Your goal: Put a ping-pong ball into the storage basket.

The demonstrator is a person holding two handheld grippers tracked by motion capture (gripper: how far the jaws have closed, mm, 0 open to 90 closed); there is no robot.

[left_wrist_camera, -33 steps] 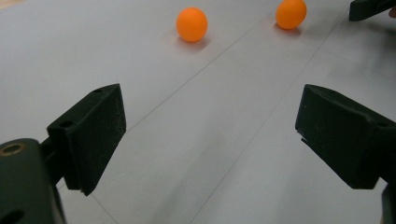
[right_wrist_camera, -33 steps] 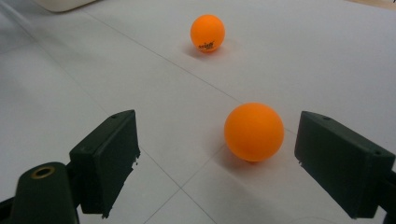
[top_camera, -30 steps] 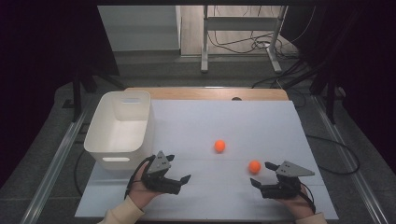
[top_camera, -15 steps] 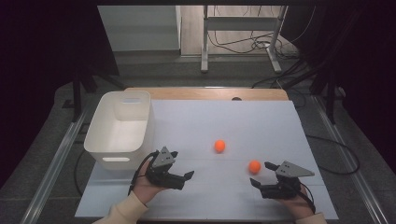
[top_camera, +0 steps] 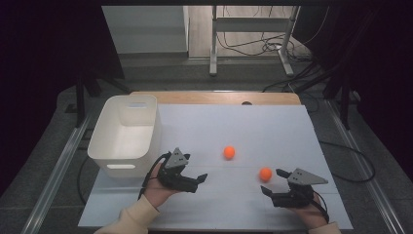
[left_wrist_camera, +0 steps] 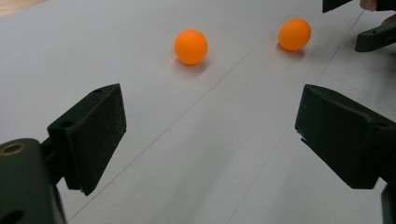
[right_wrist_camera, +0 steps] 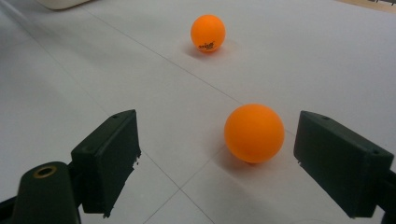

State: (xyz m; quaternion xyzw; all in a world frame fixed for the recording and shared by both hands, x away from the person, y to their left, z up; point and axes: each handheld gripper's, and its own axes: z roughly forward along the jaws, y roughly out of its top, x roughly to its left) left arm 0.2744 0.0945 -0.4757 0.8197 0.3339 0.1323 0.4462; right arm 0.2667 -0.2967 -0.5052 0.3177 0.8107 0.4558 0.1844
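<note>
Two orange balls lie on the white table. The farther ball (top_camera: 229,152) (left_wrist_camera: 191,46) (right_wrist_camera: 208,32) rests near the table's middle. The nearer ball (top_camera: 265,174) (left_wrist_camera: 294,34) (right_wrist_camera: 254,133) lies just ahead of my right gripper (top_camera: 272,182) (right_wrist_camera: 219,128), close to its right jaw; the jaws stand wide apart, open and touching nothing. My left gripper (top_camera: 198,181) (left_wrist_camera: 210,121) is open and empty, pointing right toward both balls from beside the bin.
A white plastic bin (top_camera: 124,134) (right_wrist_camera: 60,3) stands at the table's left, just behind my left hand. The white table surface (top_camera: 272,131) stretches to a wooden strip at the far edge. Thin seam lines cross the sheet.
My left gripper has shifted a little right and forward, away from the table's near edge. The right gripper and both balls have stayed put.
</note>
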